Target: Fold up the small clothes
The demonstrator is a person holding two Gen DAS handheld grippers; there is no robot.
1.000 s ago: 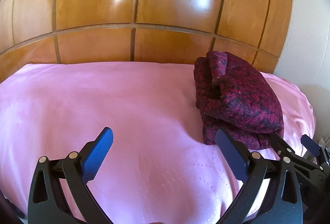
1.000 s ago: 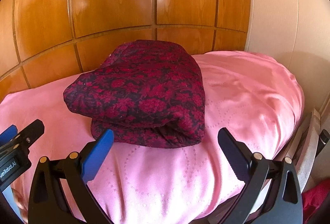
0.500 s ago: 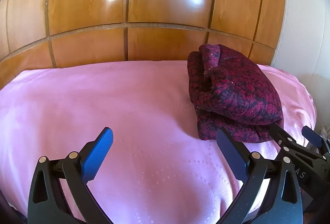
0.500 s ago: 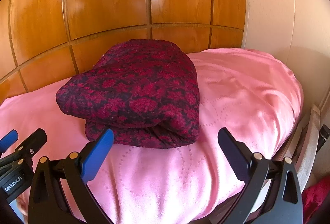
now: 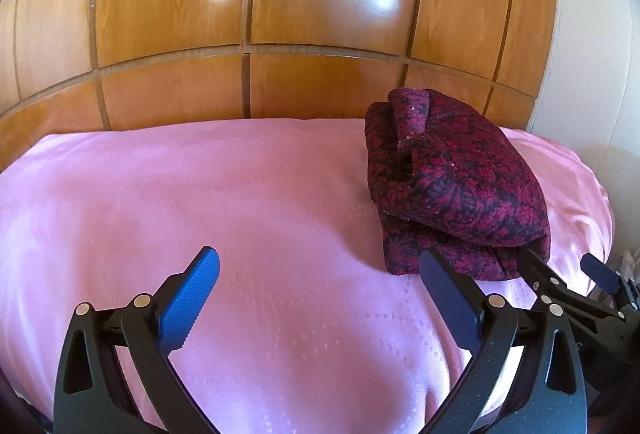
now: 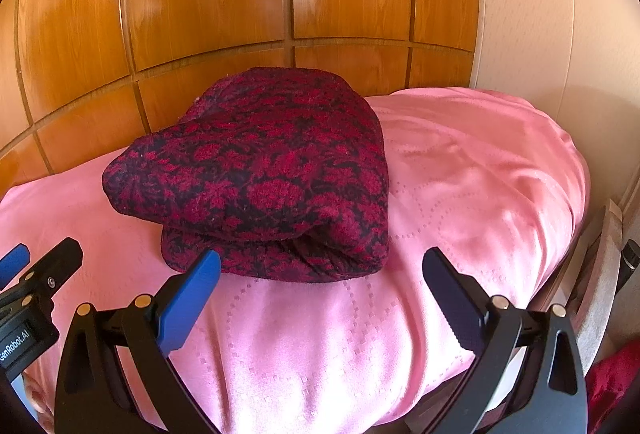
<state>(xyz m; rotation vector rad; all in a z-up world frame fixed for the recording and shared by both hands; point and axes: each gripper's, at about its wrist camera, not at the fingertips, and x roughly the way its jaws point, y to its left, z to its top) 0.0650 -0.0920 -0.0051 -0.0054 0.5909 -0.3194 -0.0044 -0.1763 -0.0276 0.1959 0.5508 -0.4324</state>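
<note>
A dark red and black patterned garment (image 5: pixel 452 178) lies folded in a thick bundle on the pink bed cover (image 5: pixel 240 214), at the right in the left wrist view and at centre in the right wrist view (image 6: pixel 264 170). My left gripper (image 5: pixel 320 286) is open and empty above bare cover, left of the bundle. My right gripper (image 6: pixel 320 290) is open and empty, just in front of the bundle's near edge. The right gripper also shows in the left wrist view (image 5: pixel 568 274), and the left gripper's tips show in the right wrist view (image 6: pixel 40 258).
A glossy wooden panelled headboard (image 5: pixel 280 34) stands behind the bed. A pale wall (image 6: pixel 560 14) lies to the right. The bed's right edge (image 6: pixel 580 218) drops off near a chair frame (image 6: pixel 608 246), with red fabric (image 6: pixel 612 386) below it.
Both grippers have drawn back slightly from the bundle and shifted a little; the folded garment has stayed in place. Both grippers stay open.
</note>
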